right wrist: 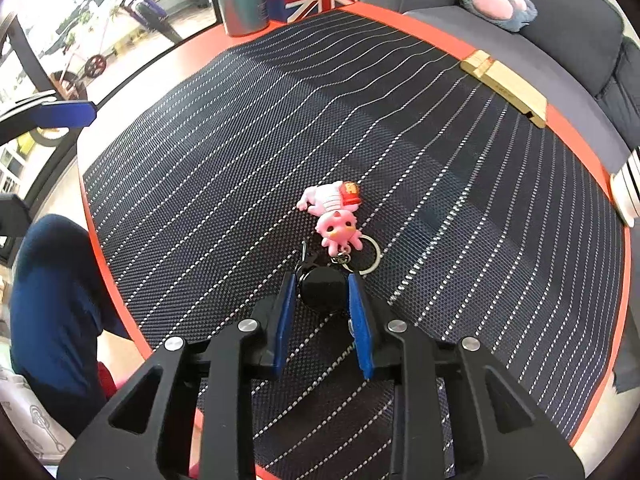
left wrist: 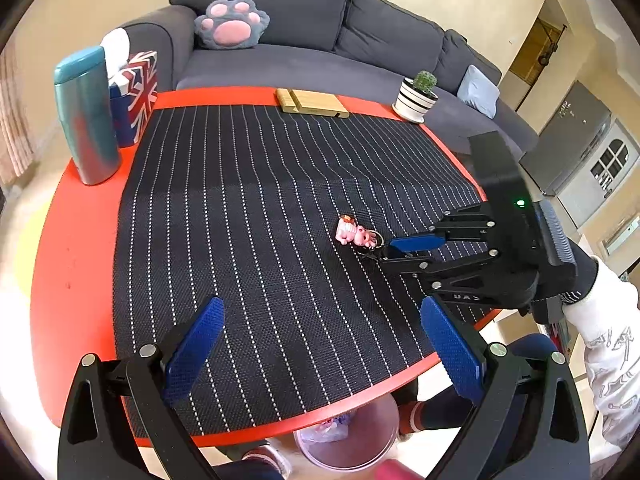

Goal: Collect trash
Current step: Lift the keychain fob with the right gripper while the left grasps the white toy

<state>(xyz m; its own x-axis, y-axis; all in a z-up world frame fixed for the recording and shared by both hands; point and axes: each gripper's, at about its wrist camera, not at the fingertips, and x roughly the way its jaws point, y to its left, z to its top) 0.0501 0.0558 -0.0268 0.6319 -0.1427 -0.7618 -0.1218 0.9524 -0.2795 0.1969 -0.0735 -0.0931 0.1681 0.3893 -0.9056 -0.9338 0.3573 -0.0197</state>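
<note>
1. We see a red round table (left wrist: 80, 240) under a dark pinstriped woven mat (left wrist: 260, 220).
2. Below its near edge stands a translucent pink waste bin (left wrist: 352, 436) with crumpled plastic inside.
3. At the far left, a Union Jack box (left wrist: 138, 92) holds something white, beside a closed teal steel flask (left wrist: 88, 120).
4. Our left gripper (left wrist: 320, 344) hovers with jaws spread, holding nothing.
5. Our right gripper (right wrist: 322, 312) is clenched on the black round reel (right wrist: 322, 288) of a pink figurine keychain (right wrist: 336, 212), which lies on the mat.
</note>
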